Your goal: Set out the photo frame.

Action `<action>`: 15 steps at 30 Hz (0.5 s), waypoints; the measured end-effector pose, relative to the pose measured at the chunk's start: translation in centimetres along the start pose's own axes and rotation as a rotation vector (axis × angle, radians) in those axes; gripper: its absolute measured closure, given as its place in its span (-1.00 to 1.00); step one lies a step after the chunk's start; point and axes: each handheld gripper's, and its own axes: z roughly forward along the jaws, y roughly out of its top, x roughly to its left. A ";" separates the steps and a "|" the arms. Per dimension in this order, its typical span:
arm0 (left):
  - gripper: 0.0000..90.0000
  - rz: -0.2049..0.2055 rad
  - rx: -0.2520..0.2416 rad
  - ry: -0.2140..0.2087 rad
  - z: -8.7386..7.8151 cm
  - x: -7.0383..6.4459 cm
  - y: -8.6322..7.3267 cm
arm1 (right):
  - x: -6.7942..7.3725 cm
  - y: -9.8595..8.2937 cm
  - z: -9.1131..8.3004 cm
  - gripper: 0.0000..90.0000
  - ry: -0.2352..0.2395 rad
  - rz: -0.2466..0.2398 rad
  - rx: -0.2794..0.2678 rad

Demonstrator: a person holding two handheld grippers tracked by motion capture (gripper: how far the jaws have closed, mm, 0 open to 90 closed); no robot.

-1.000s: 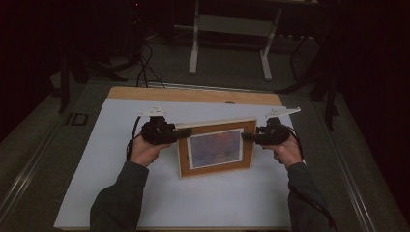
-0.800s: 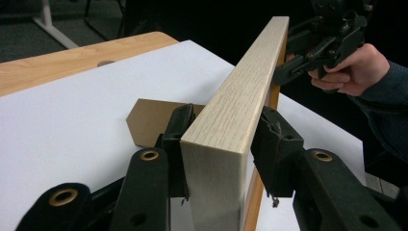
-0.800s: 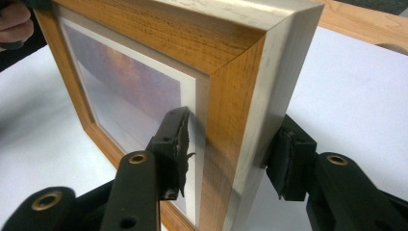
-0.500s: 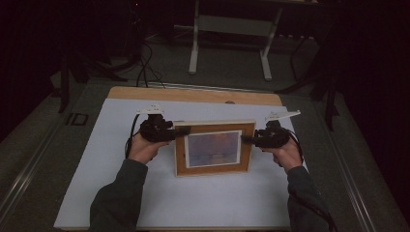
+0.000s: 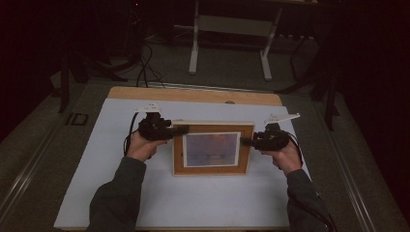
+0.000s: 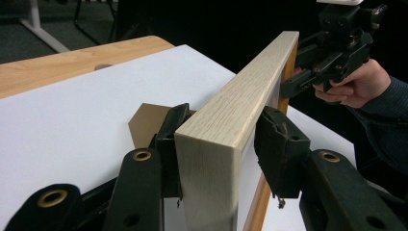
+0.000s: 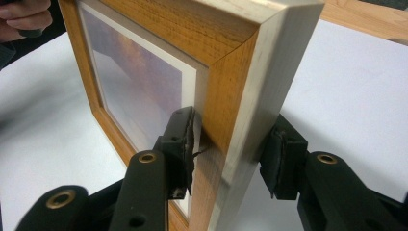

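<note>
Near the middle of the white mat (image 5: pixel 96 183), I have the picture frame (image 5: pixel 212 149) standing upright on its lower edge. My left gripper (image 5: pixel 181 130) pinches its upper left side, jaws pressed on front and back. My right gripper (image 5: pixel 244 141) clamps its right side the same way. Beyond it runs the table's wooden far edge (image 5: pixel 193 94).

High view: fixed above the person's side, facing forward and down over the table (image 5: pixel 96 193). Gripper views: each close along its own jaws, facing inward. All 3 share the picture frame (image 5: pixel 212 149) (image 6: pixel 231 125) (image 7: pixel 231 96).
</note>
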 end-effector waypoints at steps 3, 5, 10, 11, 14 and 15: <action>0.28 0.000 0.001 -0.001 -0.1 0.1 0.0 | 0.1 -0.1 0.0 0.33 0.004 0.000 -0.002; 0.27 0.000 0.001 0.000 -0.1 0.1 0.0 | 0.1 -0.1 0.0 0.33 0.006 -0.002 -0.003; 0.26 -0.001 0.001 0.000 -0.2 0.2 0.0 | 0.2 -0.1 0.1 0.33 0.009 -0.002 -0.005; 0.26 -0.002 0.001 0.003 -0.3 0.2 0.0 | 0.3 -0.1 0.1 0.34 0.009 0.000 -0.004; 0.24 -0.006 -0.003 0.007 -0.5 0.3 0.0 | 0.4 0.0 0.3 0.35 0.012 -0.005 -0.001; 0.24 -0.008 -0.001 0.006 -0.5 0.3 0.0 | 0.5 0.0 0.3 0.35 0.012 -0.006 0.000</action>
